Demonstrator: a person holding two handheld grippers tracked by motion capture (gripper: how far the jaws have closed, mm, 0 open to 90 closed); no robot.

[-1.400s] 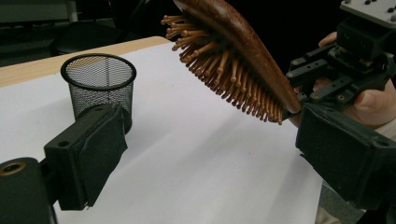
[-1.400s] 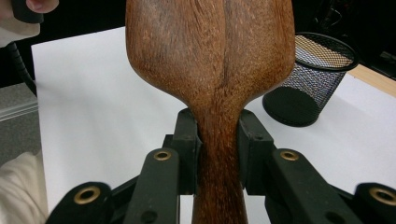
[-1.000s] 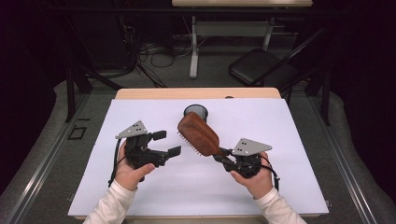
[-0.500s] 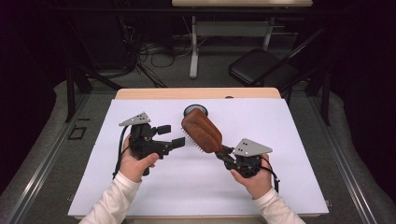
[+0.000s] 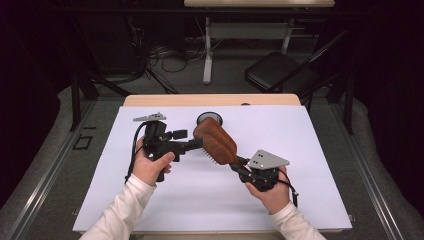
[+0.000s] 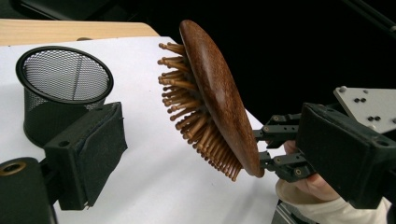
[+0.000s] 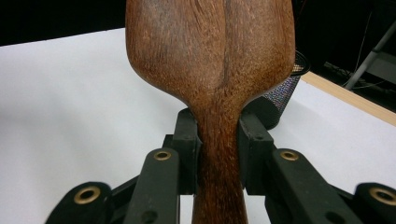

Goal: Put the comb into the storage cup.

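A wooden hairbrush (image 5: pixel 216 141) hangs tilted above the white table sheet, bristles facing down and left. My right gripper (image 5: pixel 240 164) is shut on its handle (image 7: pixel 219 154), one jaw on each side. In the left gripper view the brush (image 6: pixel 219 93) shows side on, with its wooden pins pointing toward me. My left gripper (image 5: pixel 189 140) stands open just left of the brush head, its tips close to the bristles, with nothing between them. One of its pads (image 6: pixel 88 154) rises at the lower left of its own view. A black mesh cup (image 5: pixel 209 119) stands behind the brush.
The mesh cup (image 6: pixel 63 88) is upright and looks empty. The white sheet (image 5: pixel 300 150) covers the tabletop, with a bare wooden strip (image 5: pixel 210 100) at the far edge. A folding chair (image 5: pixel 280 75) and cables lie on the floor beyond the table.
My left gripper has moved right and slightly away from me, closing in on the brush head. The right gripper and the brush have barely shifted.
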